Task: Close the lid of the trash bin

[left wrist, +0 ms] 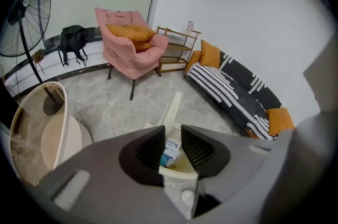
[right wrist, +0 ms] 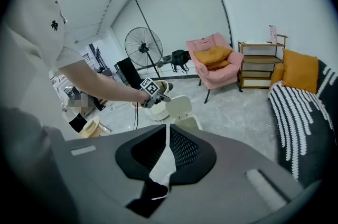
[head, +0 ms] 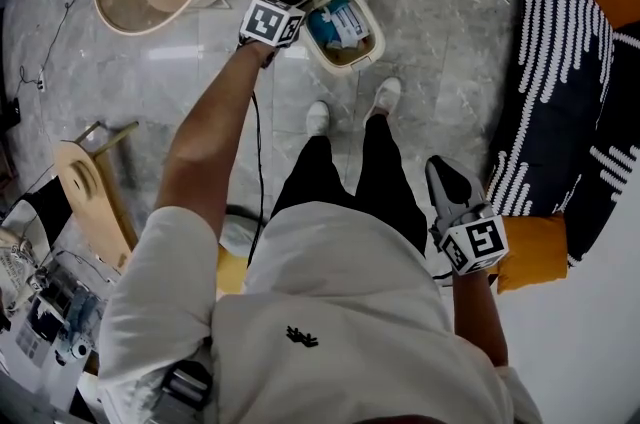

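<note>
Now my left gripper (left wrist: 172, 132), jaws apart and empty, hovers beside the upright lid (left wrist: 173, 104) at the left edge of the open trash bin (head: 338, 64). Closing hasn't begun, I judge; next I must tip the lid down over the bin. Inside lies a blue-and-white packet (head: 340, 24). My right gripper (right wrist: 168, 128) hangs nearly clenched, empty.

Left arm (head: 205, 137) reaches forward, left claw (left wrist: 172, 138) jaws apart; right claw (right wrist: 167, 134) held low, jaws nearly together.
</note>
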The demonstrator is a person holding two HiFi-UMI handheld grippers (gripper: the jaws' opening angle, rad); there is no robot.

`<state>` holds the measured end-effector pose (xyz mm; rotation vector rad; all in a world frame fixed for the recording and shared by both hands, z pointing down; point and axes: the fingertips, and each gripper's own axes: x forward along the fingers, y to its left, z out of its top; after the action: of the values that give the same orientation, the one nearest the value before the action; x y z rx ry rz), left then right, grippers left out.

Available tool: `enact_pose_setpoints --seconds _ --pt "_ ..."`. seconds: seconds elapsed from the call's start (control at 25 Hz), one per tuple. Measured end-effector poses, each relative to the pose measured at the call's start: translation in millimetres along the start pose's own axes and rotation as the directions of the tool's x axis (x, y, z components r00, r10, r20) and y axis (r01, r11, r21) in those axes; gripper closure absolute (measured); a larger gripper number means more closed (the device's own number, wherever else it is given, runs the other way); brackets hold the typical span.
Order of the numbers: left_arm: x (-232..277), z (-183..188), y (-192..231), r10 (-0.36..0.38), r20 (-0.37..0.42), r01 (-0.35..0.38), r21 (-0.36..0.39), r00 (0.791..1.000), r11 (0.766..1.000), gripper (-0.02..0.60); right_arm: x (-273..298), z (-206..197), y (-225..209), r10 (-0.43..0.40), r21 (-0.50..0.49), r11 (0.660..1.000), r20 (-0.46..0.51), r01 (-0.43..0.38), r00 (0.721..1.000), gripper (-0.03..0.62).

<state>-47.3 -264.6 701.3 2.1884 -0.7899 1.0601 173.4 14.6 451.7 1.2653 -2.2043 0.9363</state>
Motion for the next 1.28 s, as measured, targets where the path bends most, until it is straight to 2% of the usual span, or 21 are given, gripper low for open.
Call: enact_pose_setpoints --seconds 0.36,0.88,1.28 --pt "6 -12 -33 -0.069 -0.015 0.069 0.017 0.998 0.997 0.434 1 -3 -1 0.007 0.003 1.000 0.006 -0.007 1.000 0.574" --pt "18 -41 -70 -0.106 -0.065 0.107 0.003 0.992 0.994 0.434 2 -8 -9 0.013 0.015 1.000 0.008 -0.013 1.000 0.574" --pt "34 -68 -102 -0.130 -0.136 0.132 0.006 0.982 0.991 0.434 1 -15 -16 0.022 0.036 0.999 0.017 -0.023 1.000 0.574"
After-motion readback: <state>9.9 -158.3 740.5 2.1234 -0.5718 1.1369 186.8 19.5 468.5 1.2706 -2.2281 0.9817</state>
